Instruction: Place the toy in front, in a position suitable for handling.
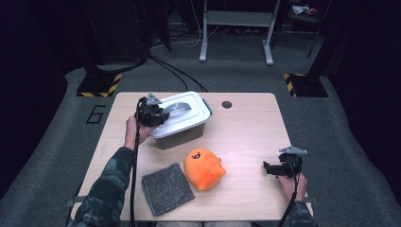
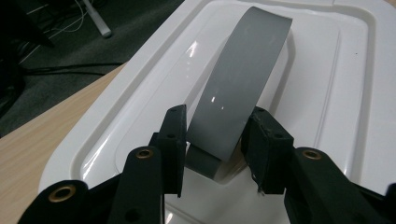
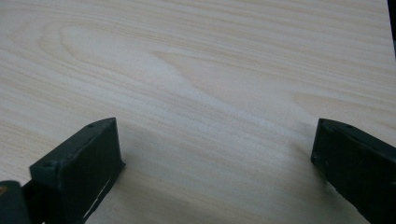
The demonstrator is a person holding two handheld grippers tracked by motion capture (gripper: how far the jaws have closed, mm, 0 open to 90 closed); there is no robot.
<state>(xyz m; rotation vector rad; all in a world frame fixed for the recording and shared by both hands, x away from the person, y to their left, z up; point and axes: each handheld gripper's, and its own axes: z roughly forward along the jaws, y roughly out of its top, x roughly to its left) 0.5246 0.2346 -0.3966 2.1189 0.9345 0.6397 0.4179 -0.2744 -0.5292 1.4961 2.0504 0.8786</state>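
Note:
A clear plastic box [image 1: 185, 135] with a white lid [image 1: 191, 112] stands at the back left of the wooden table [image 1: 250, 127]. The lid [image 2: 327, 70] carries an arched grey handle [image 2: 243, 79]. My left gripper [image 1: 158, 115] [image 2: 217, 116] is shut on that handle, one jaw pressing each edge near its base. The lid looks slightly askew on the box; whether it has lifted off the rim I cannot tell. My right gripper [image 1: 268, 167] [image 3: 217, 135] rests low over bare wood at the front right, open, with nothing between its jaws.
An orange plush toy with a face [image 1: 203, 168] lies at the front middle. A grey felt cloth [image 1: 166, 187] lies left of it near the front edge. A small dark round hole [image 1: 227, 104] marks the table's back. Cables and stand legs sit on the floor beyond.

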